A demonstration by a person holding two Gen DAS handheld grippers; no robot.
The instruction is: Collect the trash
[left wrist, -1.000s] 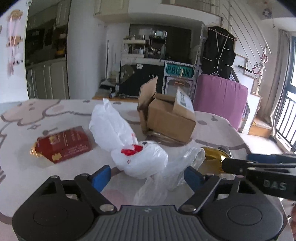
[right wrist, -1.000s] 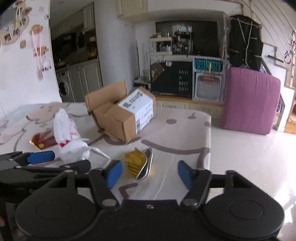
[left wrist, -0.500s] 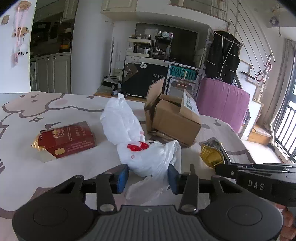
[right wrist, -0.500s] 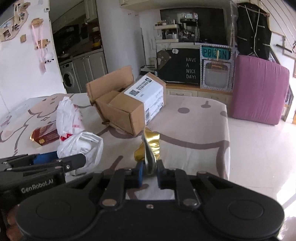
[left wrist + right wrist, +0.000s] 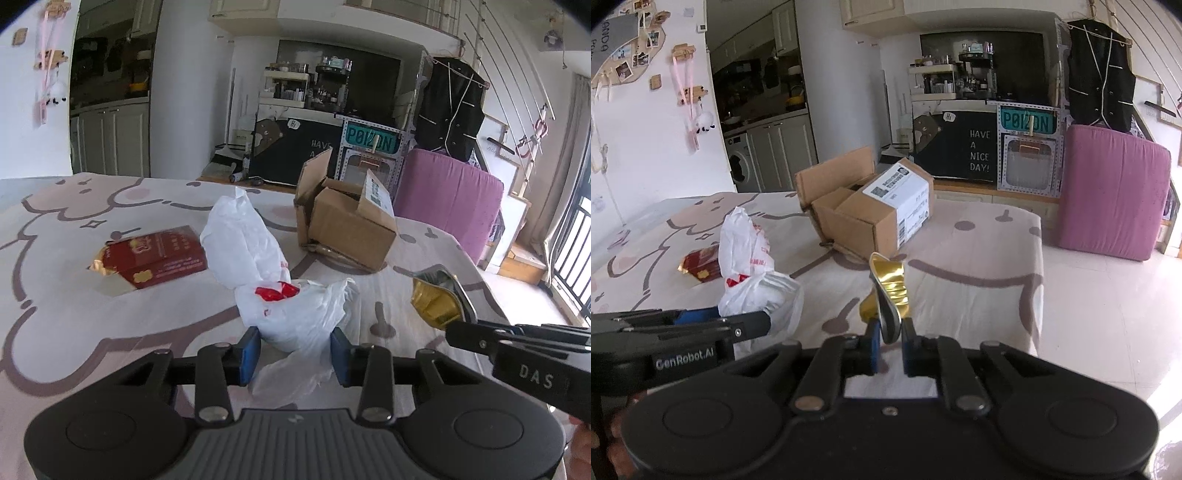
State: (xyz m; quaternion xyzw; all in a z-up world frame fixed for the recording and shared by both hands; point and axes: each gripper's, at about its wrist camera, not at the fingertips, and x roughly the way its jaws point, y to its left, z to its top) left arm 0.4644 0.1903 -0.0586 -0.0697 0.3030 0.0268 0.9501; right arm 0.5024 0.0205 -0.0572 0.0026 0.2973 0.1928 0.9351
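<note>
Since a second ago both pairs of jaws have come in from wide: my right gripper (image 5: 888, 345) is now pinched tight on the gold foil wrapper (image 5: 888, 291), lifted off the tablecloth (image 5: 979, 295); my left gripper (image 5: 293, 350) is narrowed onto the white plastic bag (image 5: 295, 314), blue pads pressing its sides at 12 o'clock. I judge this the pick-up step. Next I'd say the wrapper goes into the bag, so its mouth must open; I can't see where that mouth is. Further out, at 10 o'clock, the red packet (image 5: 151, 256) lies untouched; at 1 o'clock sits the cardboard box (image 5: 347, 225), its inside hidden.
</note>
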